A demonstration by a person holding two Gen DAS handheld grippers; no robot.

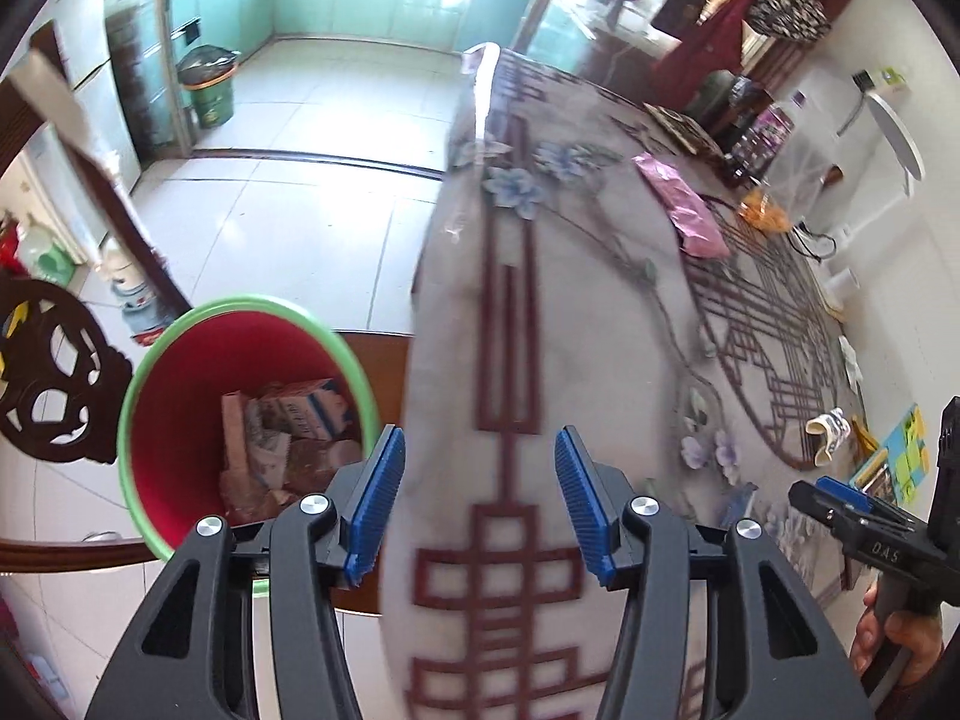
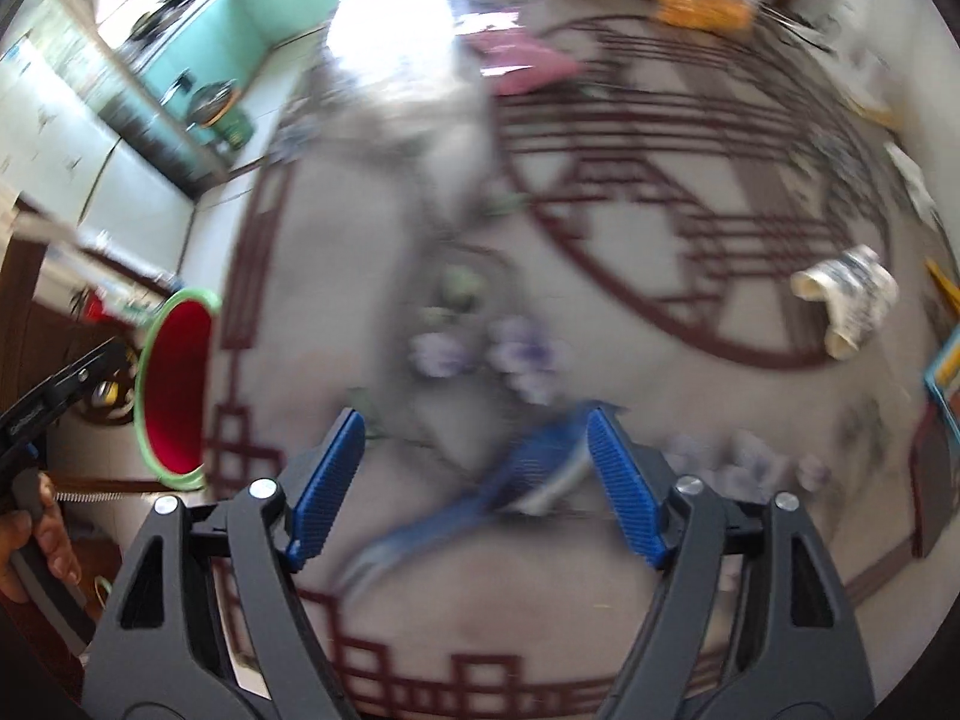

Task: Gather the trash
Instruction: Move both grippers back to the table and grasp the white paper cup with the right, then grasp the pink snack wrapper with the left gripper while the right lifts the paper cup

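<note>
Left gripper (image 1: 477, 498) jaws spread, empty, over patterned desk (image 1: 600, 330) edge; right gripper (image 2: 477, 480) jaws spread above blurred blue wrapper (image 2: 528, 468). Red green-rimmed bin (image 1: 180, 396) part-filled.

You stand by a worktop (image 1: 528, 324) with a patterned cloth. Behind it you see a pale tiled floor (image 1: 312, 228), turquoise kitchen cabinets (image 1: 372, 6) and bright daylight.

Open tabletop (image 1: 600, 324) beside bin (image 1: 180, 372)
</note>
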